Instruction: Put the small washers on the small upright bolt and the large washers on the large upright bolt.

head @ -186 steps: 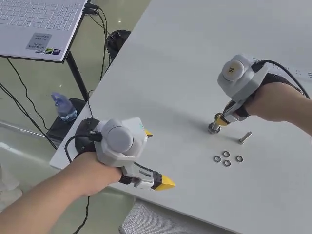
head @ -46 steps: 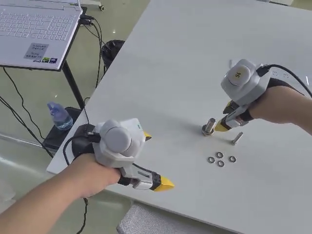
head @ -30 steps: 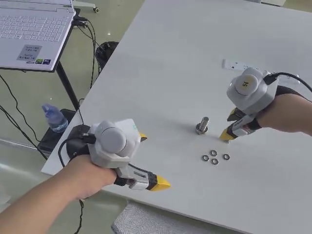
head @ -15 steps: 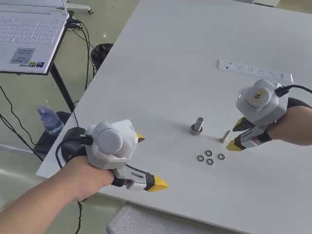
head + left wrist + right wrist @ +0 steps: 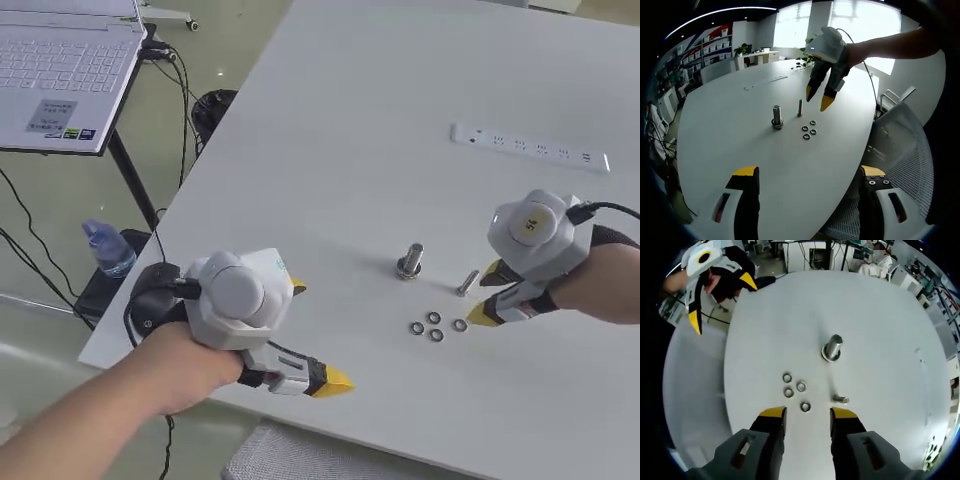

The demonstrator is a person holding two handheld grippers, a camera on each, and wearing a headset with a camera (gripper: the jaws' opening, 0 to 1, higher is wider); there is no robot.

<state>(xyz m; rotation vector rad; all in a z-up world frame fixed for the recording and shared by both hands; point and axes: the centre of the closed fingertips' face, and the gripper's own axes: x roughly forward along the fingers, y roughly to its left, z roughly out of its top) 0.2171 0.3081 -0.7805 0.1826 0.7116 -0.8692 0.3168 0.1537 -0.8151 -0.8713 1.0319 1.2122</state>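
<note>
Right gripper point(image 5: 808, 412) released, empty, low in frame just below the four washers point(image 5: 801, 386); small bolt point(image 5: 841, 400) just right, large bolt point(image 5: 832, 347) above. Left gripper point(image 5: 808, 171) released, empty. Risks: flat washer slipping the pinch, jaw toppling small bolt.

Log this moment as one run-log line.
left gripper open, empty | right gripper open, empty, by washers | four washers loose on table | large bolt upright, small bolt beside it
</note>
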